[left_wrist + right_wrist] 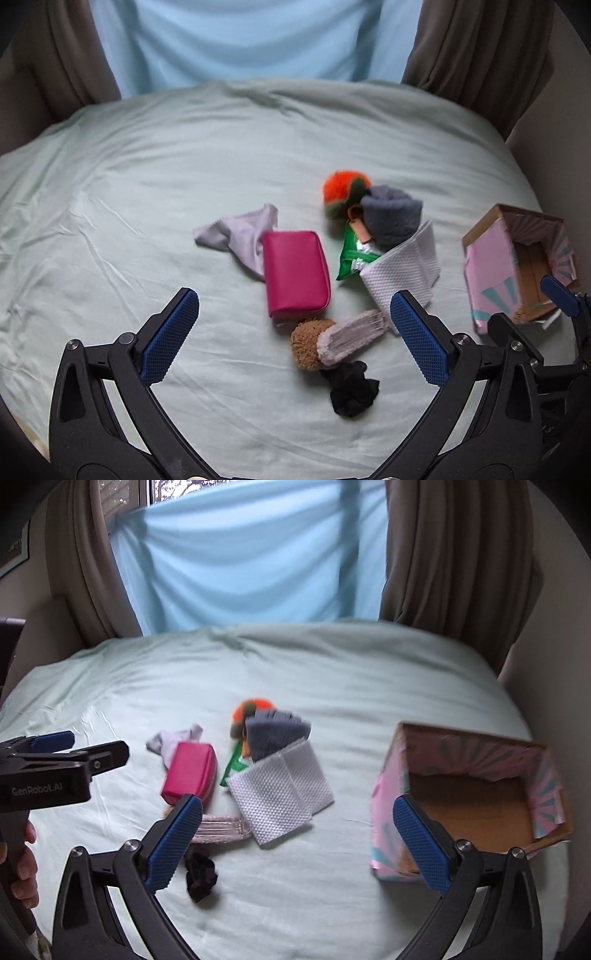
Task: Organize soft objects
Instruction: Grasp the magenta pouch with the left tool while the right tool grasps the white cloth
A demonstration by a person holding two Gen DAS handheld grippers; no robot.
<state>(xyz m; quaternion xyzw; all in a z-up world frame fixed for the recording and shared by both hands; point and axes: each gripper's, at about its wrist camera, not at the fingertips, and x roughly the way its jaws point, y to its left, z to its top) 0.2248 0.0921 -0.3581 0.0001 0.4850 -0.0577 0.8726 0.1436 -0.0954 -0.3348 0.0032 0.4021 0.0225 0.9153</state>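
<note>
Nothing lay in the box [476, 808] yet; the soft things [295, 273] were heaped on the bed [147, 184]. Both grippers, left gripper [295, 332] and right gripper [297, 845], hung released and empty.

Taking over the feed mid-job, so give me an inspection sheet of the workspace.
Surface: wrinkled pale green bedsheet.
Job's things: magenta zip pouch, white cloth, orange-green fluffy ball, grey folded fleece, white quilted paper towel, brown plush toy, black crumpled fabric; open pink cardboard box, nothing seen inside.
Clutter: green foil packet.
Grippers: left claw open, empty; right claw open, empty.
Cables: nothing seen.
Surroundings: blue drape, brown curtains.
</note>
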